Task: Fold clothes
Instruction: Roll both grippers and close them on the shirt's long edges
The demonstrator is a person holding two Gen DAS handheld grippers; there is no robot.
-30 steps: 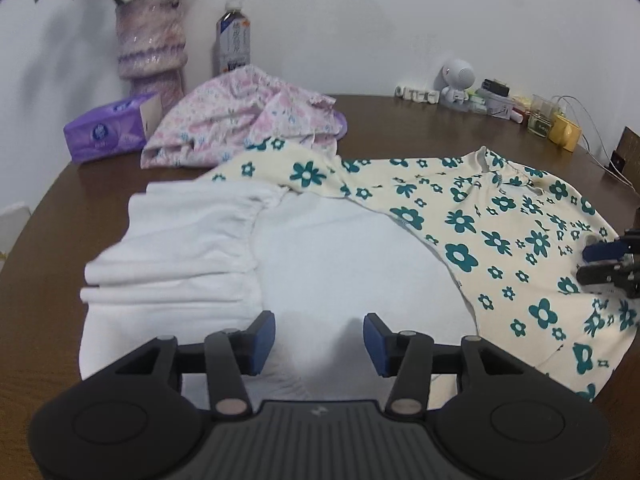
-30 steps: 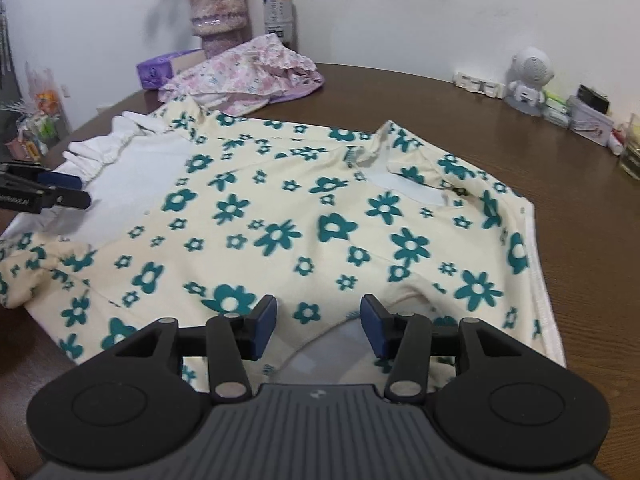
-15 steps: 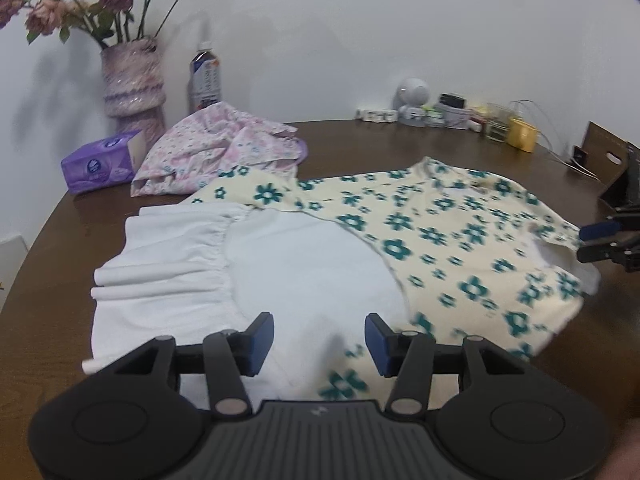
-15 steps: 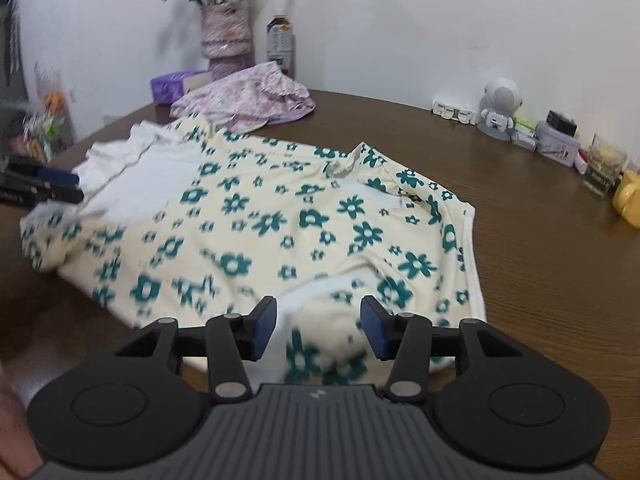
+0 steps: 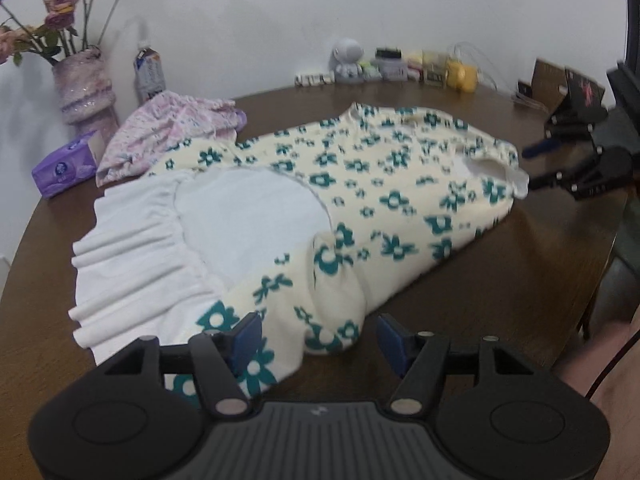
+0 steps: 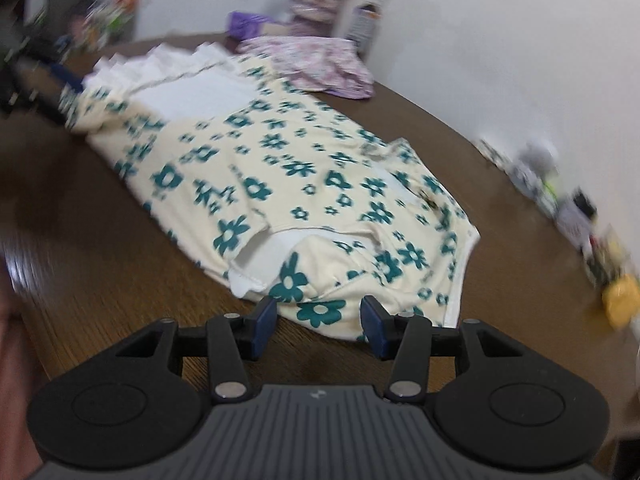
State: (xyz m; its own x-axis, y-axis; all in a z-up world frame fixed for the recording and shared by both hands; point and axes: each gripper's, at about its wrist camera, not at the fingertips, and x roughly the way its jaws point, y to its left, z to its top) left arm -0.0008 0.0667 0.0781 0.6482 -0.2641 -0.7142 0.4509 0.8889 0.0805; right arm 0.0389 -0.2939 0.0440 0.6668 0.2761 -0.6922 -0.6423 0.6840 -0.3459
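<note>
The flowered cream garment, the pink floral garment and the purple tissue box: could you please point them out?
flowered cream garment (image 5: 400,200), left wrist view, middle of its body
pink floral garment (image 5: 168,128), left wrist view, top of the heap
purple tissue box (image 5: 66,164), left wrist view, front face

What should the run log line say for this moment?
left gripper: open, at hem | right gripper: open, at sleeve edge | floral garment: partly folded on table

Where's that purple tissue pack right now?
In the left wrist view, the purple tissue pack sits at the table's far left, beside the vase and the pink floral garment.
</note>
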